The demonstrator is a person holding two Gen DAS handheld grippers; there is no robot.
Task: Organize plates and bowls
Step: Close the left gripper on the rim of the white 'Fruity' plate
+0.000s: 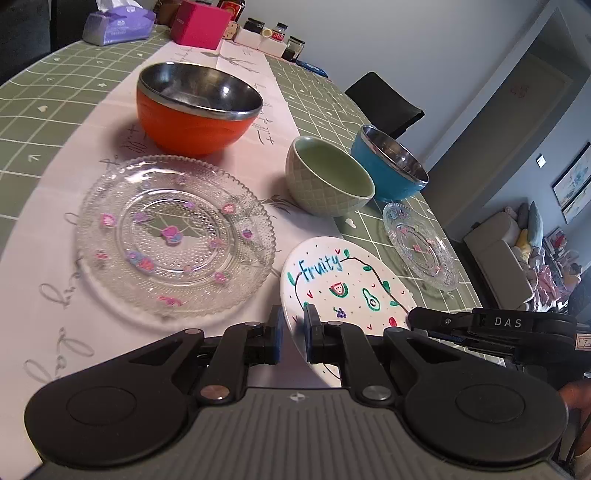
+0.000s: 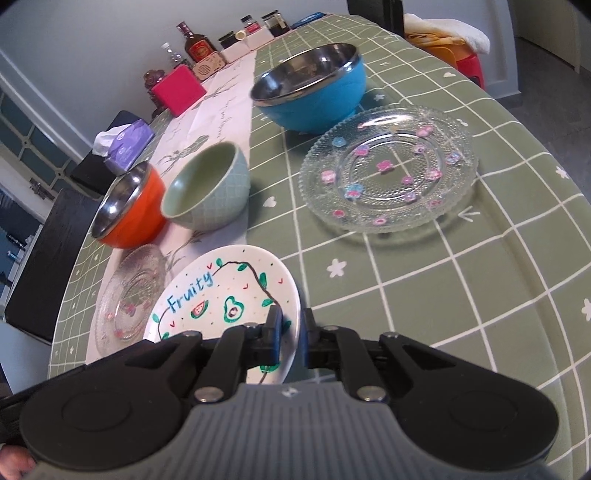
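A white plate (image 1: 332, 280) (image 2: 221, 291) painted with "Fruity" and fruit sits between both grippers. My left gripper (image 1: 294, 325) is shut on its left rim. My right gripper (image 2: 290, 328) is shut on the opposite rim and shows at the right of the left wrist view. One clear glass plate (image 1: 173, 236) (image 2: 129, 295) with pink flowers lies left of it, a second glass plate (image 1: 421, 247) (image 2: 388, 173) to its right. Behind stand an orange bowl (image 1: 195, 125) (image 2: 129, 206), a green ceramic bowl (image 1: 325, 181) (image 2: 207, 188) and a blue bowl (image 1: 388, 170) (image 2: 314, 92).
The table has a green checked cloth (image 2: 461, 295) with a pale runner (image 1: 44, 229). At its far end stand a purple tissue pack (image 1: 114, 24), a pink box (image 1: 201, 24), jars (image 1: 293, 48) and a bottle (image 2: 197, 46). A black chair (image 1: 384, 103) is beside the table.
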